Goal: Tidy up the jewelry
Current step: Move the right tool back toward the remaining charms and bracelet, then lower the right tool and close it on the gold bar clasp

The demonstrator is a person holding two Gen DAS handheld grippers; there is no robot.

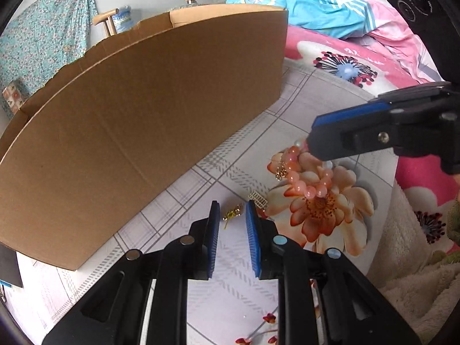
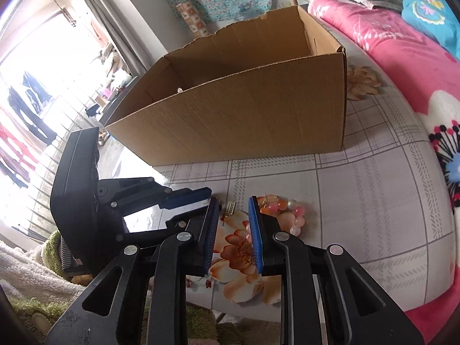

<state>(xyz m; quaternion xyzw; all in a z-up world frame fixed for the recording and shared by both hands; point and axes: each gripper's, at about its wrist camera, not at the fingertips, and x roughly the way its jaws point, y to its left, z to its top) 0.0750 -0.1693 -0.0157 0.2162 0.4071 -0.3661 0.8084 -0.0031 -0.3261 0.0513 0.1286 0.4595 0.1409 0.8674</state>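
Note:
A pink bead bracelet (image 1: 309, 179) with a gold charm lies on the flowered tablecloth; it also shows in the right wrist view (image 2: 287, 211). A small gold ornament (image 1: 233, 212) and a gold barred clip (image 1: 258, 199) lie near it; the clip shows too in the right wrist view (image 2: 231, 208). My left gripper (image 1: 233, 207) is open, its jaws either side of the gold ornament, just above the cloth. My right gripper (image 2: 233, 201) is open, low over the bracelet's edge; it enters the left wrist view (image 1: 313, 141) from the right. An open cardboard box (image 2: 244, 120) stands behind.
The box's long wall (image 1: 143, 120) fills the left of the left wrist view. Pink flowered bedding (image 2: 388, 43) and blue clothes (image 1: 316, 5) lie beyond the table. A fluffy white-green towel (image 2: 34, 273) lies at the table's near edge. A window is at the left.

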